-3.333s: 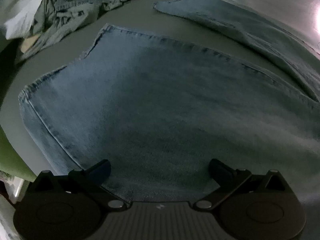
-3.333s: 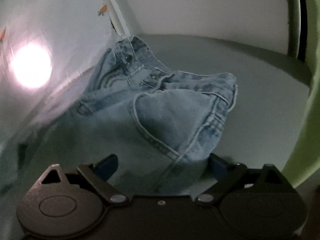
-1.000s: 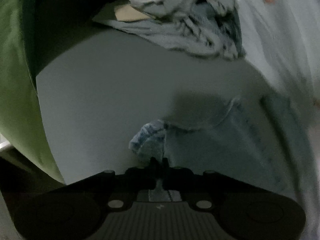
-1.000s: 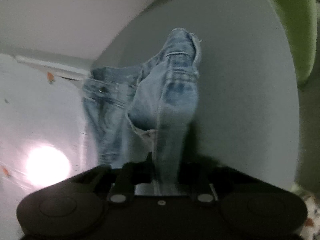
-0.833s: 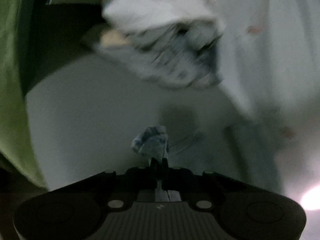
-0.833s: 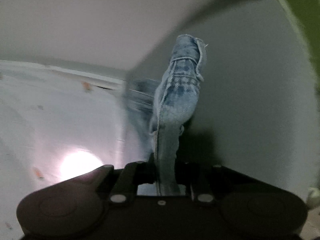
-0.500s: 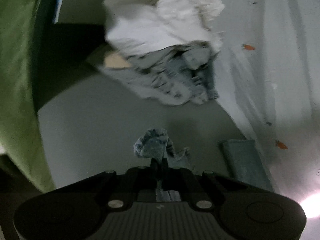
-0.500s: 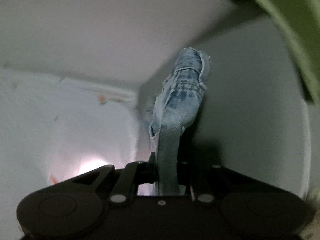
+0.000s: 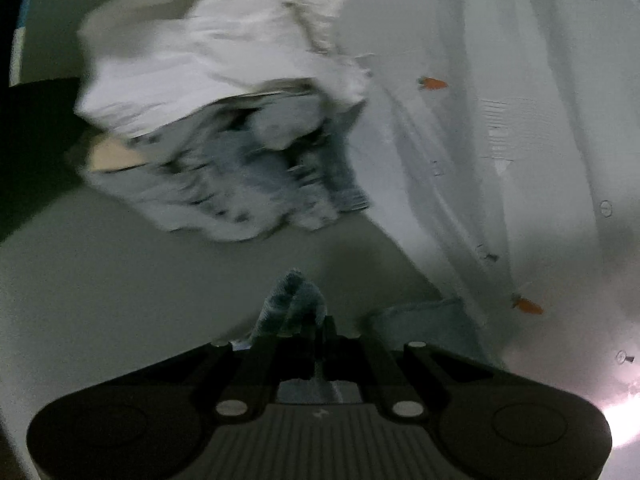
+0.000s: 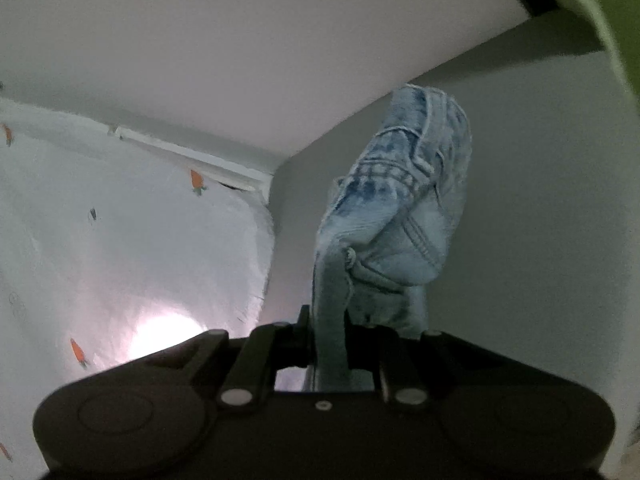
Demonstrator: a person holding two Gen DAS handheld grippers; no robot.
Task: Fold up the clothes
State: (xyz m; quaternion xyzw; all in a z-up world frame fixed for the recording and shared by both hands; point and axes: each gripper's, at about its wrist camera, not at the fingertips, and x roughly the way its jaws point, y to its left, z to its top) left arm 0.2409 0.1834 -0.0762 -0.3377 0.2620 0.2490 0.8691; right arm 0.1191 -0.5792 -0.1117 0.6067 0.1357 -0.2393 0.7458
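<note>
I hold the jeans point(image 10: 394, 216) aloft, left tool point(image 9: 316, 328) pinching a hem corner and right tool point(image 10: 328, 320) clamped on the waistband, their length slung between them above the table point(image 9: 120, 280), pile point(image 9: 224, 120) beyond.

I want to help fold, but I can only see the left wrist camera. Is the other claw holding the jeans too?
Observer: Yes. The right gripper is clamped on a thick bunch of the light blue jeans.
Operator: Which bit of the jeans is it?
Observer: A stitched part with heavy seams, bunched above the jaws; it looks like the waistband end.
Operator: What's behind it?
Observer: A plain white wall, and on the left a white cloth printed with little carrots.
</note>
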